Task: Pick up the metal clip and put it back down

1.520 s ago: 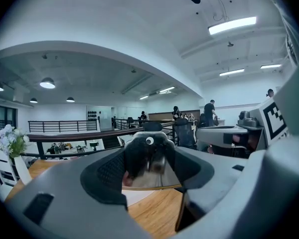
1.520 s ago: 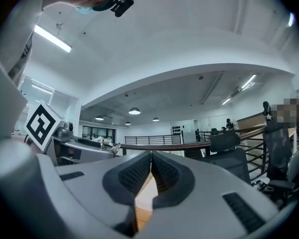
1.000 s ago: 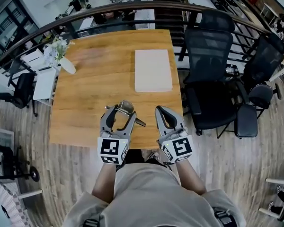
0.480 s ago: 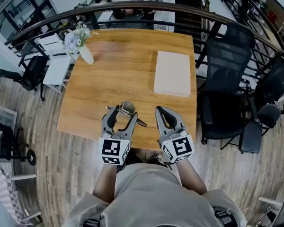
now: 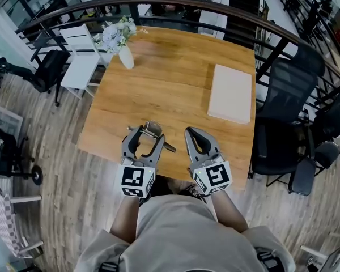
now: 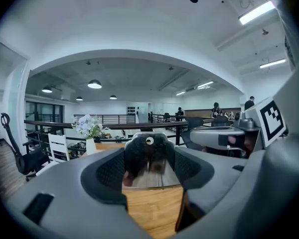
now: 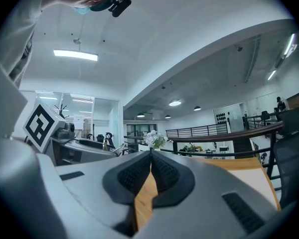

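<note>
The metal clip (image 5: 152,130) is a dark, shiny bulldog-type clip with a thin handle (image 5: 168,147) sticking out to the right. My left gripper (image 5: 145,131) is shut on it, jaws standing wide around its body, over the near edge of the wooden table (image 5: 158,95). In the left gripper view the clip (image 6: 148,152) fills the gap between the pads of the left gripper (image 6: 148,159). My right gripper (image 5: 191,132) hangs beside it, a little to the right, shut with nothing in it. In the right gripper view the pads of the right gripper (image 7: 150,159) meet.
A flat white pad (image 5: 231,93) lies on the table's right side. A white vase with flowers (image 5: 123,45) stands at the far left corner. Black office chairs (image 5: 280,137) stand to the right, a white chair (image 5: 82,58) to the left, and a railing runs behind.
The view has swung, so the table, pad and vase have slid to the right in the picture. Both grippers and the clip keep the same places and the same jaw positions.
</note>
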Demonstrator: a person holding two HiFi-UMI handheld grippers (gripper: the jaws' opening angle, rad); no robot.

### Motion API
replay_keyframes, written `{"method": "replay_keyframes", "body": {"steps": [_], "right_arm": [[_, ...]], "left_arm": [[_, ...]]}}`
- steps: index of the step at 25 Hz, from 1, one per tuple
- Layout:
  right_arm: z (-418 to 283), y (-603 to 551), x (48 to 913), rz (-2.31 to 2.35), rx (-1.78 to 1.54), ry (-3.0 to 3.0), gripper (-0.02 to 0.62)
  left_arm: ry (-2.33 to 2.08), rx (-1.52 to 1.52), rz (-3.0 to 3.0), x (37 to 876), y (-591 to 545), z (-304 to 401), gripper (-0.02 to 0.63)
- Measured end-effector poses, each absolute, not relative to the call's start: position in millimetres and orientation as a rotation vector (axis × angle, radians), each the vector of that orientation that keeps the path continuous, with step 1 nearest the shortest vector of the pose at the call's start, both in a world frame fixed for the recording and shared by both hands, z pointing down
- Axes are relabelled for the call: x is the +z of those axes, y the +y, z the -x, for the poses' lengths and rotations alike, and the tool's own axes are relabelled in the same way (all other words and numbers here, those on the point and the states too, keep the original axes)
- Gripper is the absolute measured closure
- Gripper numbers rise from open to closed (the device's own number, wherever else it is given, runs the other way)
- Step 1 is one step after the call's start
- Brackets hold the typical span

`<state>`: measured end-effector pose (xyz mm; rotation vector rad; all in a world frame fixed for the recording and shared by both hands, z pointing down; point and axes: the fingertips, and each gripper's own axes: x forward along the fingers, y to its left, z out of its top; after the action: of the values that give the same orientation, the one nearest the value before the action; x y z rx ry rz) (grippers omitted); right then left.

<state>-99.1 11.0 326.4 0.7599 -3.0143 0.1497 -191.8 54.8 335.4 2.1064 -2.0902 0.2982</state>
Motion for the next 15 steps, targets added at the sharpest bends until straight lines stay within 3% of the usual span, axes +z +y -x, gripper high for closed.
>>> {"method": "replay_keyframes", "body": {"steps": [15], "right_arm": [[276.6,2.0,338.9,-0.686,0.121,-2.973,0.568]], "left_arm": [[-2.091,0.287,-2.076,346.0,44.2,363.6,0.304]]}}
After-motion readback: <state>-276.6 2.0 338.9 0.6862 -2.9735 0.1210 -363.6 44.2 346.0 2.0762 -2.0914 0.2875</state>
